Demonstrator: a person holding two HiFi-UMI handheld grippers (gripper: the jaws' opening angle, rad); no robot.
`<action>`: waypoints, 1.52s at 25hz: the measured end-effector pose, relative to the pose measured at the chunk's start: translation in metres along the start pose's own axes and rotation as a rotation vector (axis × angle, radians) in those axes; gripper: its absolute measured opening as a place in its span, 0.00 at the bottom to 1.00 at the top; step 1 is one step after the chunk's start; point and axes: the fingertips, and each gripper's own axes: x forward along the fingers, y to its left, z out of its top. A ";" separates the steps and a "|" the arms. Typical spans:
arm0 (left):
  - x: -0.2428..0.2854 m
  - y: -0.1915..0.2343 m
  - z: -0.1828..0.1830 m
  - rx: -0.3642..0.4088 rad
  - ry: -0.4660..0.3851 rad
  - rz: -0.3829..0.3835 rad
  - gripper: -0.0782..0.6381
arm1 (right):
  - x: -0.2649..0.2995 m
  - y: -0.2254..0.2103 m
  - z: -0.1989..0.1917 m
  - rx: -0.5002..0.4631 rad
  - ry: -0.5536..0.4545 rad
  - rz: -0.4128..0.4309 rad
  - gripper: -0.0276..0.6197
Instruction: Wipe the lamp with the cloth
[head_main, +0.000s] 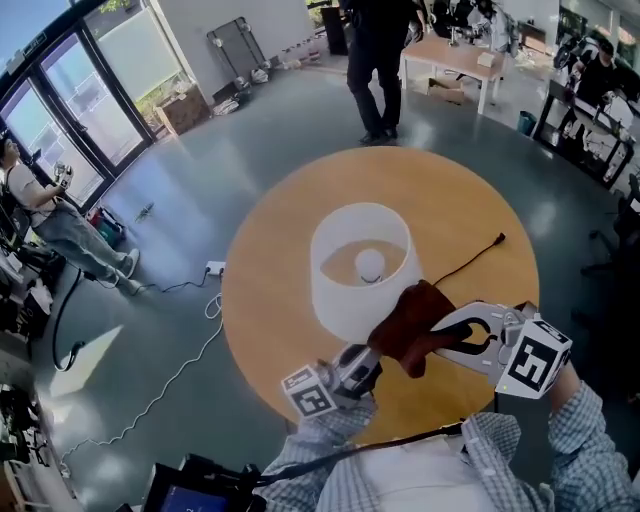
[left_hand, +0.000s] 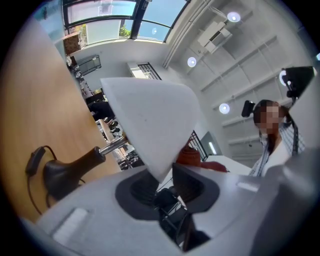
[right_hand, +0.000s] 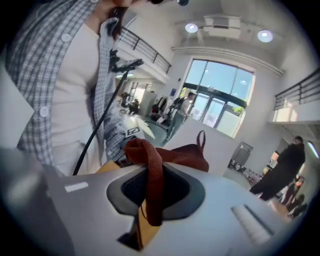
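Observation:
The lamp's white shade (head_main: 360, 268) stands in the middle of the round wooden table (head_main: 300, 210), its bulb (head_main: 369, 265) showing inside. My left gripper (head_main: 362, 358) reaches the shade's near rim. In the left gripper view the shade (left_hand: 150, 117) has its lower edge pinched by my left gripper (left_hand: 162, 182), with the dark lamp base (left_hand: 65, 172) off to the left. My right gripper (head_main: 440, 335) is shut on a dark red cloth (head_main: 408, 322) beside the shade's near right side. The cloth (right_hand: 150, 165) hangs through my right gripper (right_hand: 152, 186) in a bunched fold.
The lamp's black cord (head_main: 470, 258) trails across the table to the right. A person (head_main: 378, 70) stands beyond the table, and another (head_main: 50, 220) is at the left by the glass doors. A power strip (head_main: 214, 268) and cables lie on the floor to the left.

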 end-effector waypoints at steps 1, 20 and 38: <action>0.000 -0.001 -0.001 -0.002 0.002 -0.003 0.22 | 0.000 -0.003 0.003 0.059 -0.047 -0.052 0.12; -0.076 0.022 0.004 0.124 0.054 0.203 0.29 | 0.005 -0.036 0.002 0.404 -0.283 -0.388 0.12; 0.003 -0.070 0.122 1.443 1.043 0.029 0.30 | 0.011 -0.040 0.002 0.385 -0.286 -0.337 0.12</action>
